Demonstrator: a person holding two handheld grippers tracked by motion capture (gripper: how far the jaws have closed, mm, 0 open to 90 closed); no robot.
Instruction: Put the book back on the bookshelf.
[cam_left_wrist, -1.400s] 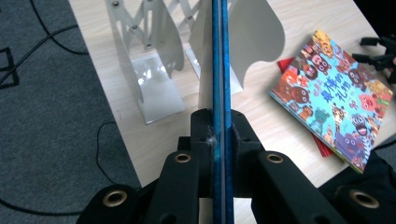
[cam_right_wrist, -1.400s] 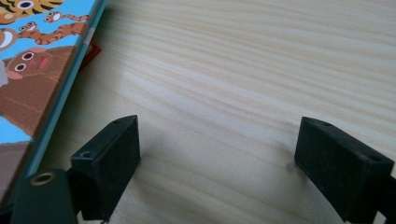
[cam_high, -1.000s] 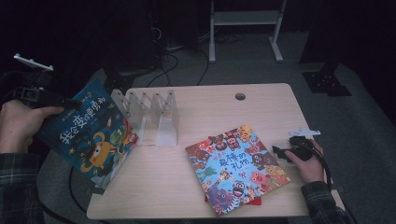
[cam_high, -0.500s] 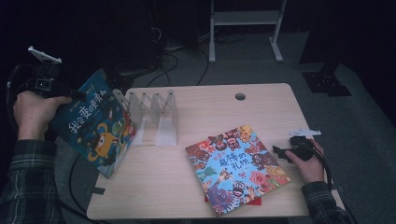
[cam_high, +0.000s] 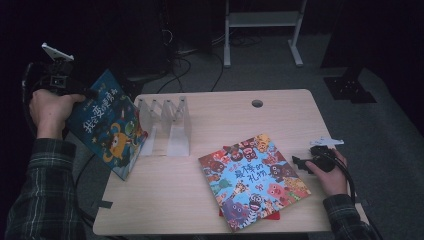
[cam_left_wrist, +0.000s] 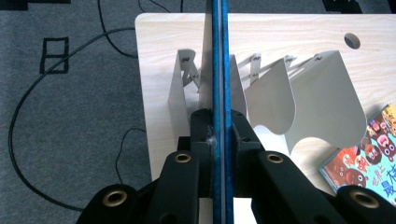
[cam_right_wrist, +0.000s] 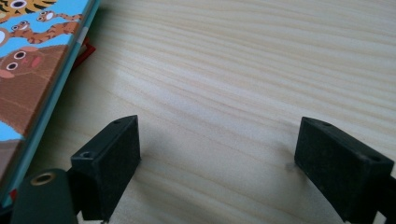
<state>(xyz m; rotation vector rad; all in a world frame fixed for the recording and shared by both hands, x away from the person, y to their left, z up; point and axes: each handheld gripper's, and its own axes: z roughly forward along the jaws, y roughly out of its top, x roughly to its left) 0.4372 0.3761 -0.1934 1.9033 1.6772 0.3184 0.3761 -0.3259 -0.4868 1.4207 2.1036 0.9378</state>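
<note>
Left gripper (cam_left_wrist: 218, 135), fingers clamped on a blue picture book (cam_high: 107, 127), must lower it into the white slotted rack (cam_high: 167, 125); right gripper (cam_right_wrist: 217, 163) rests wide open, empty.

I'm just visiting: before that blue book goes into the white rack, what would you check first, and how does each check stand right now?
1. Grip on the blue book: left gripper fingers shut on its edge. Ok.
2. Book lined up with a slot of the white rack: its edge points at the rack, but which slot, cannot tell.
3. Book lowered into the rack: it hangs beyond the table edge. Not ok.
4. Right gripper out of the way: open, on bare table. Ok.
5. Colourful book away from the rack: lying flat, apart. Ok.
</note>
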